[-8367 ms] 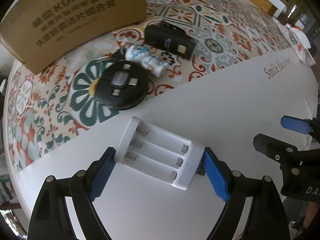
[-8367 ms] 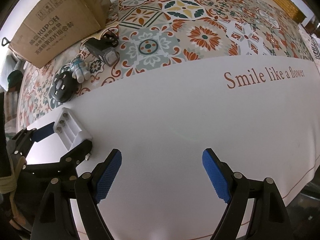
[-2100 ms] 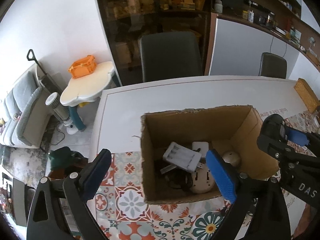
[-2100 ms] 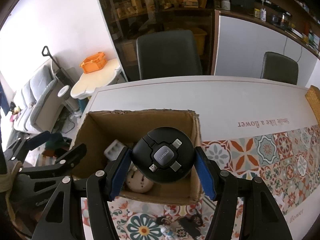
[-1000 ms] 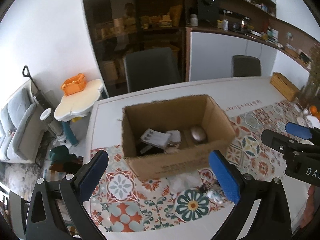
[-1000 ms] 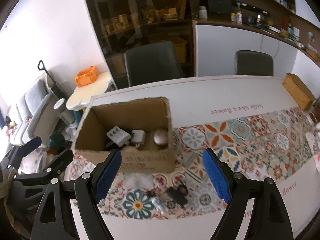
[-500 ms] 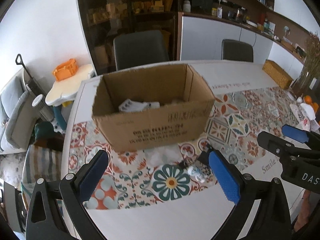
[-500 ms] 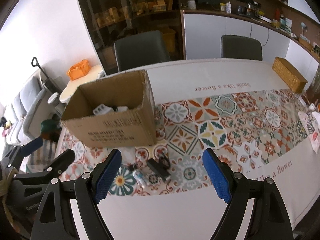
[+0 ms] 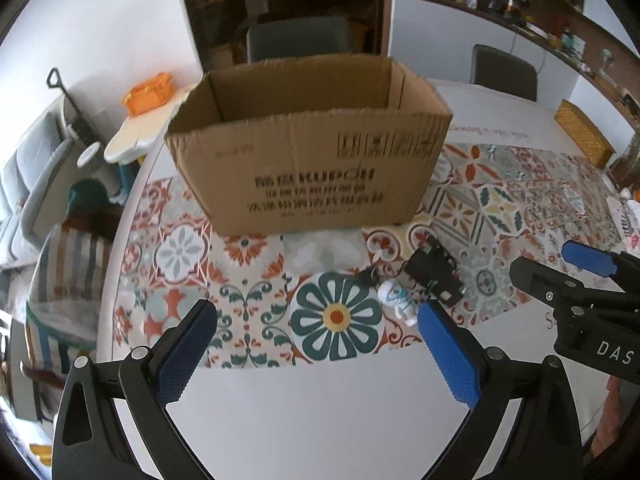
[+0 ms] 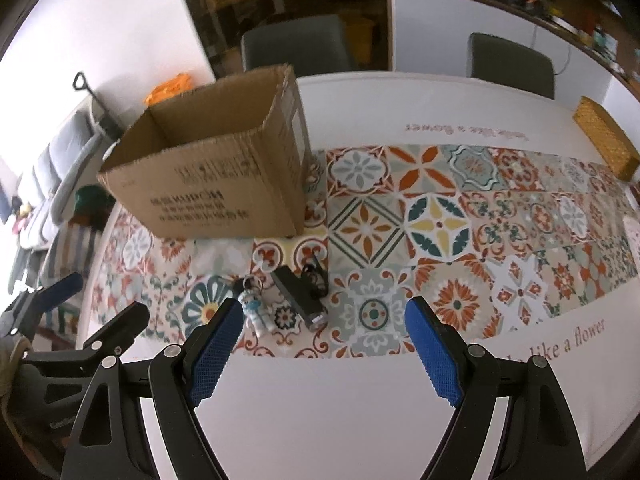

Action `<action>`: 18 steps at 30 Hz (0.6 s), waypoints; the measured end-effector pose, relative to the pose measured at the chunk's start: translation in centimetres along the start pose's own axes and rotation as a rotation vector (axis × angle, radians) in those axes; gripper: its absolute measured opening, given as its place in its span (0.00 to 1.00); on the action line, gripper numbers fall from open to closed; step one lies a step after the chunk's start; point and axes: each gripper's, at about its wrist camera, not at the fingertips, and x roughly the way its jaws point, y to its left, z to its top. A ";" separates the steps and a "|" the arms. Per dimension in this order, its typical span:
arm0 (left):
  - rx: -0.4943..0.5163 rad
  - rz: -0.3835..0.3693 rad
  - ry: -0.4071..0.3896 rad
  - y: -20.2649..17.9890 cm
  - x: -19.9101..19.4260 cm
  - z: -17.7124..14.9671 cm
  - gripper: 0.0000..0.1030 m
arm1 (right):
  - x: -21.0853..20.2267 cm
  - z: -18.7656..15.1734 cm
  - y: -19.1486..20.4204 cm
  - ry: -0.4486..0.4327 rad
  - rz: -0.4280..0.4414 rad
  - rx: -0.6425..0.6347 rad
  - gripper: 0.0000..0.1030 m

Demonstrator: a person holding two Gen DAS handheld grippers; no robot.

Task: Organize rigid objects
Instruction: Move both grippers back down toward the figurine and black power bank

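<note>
We see a box (image 9: 308, 168) of plain brown corrugated cardboard, matt, its top edges torn rough, dark ink printed on the side. Under it lies a smooth patterned runner (image 10: 440, 224) with a flat printed tile design, on a white surface (image 10: 340, 408) that looks smooth with a soft sheen. The little white figure (image 9: 398, 300) looks like glossy moulded plastic. Beside it, the black device (image 9: 434, 276) is matt plastic. Our left gripper (image 9: 316, 354) and right gripper (image 10: 320, 354) show matt black plastic frames with small bright metal screws; their blue pads (image 10: 214, 354) are rough, finely knurled rubber-like material.
</note>
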 end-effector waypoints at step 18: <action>-0.123 0.039 0.143 -0.4 6.2 -2.4 0.99 | 8.2 0.1 0.6 0.133 0.092 -0.190 0.74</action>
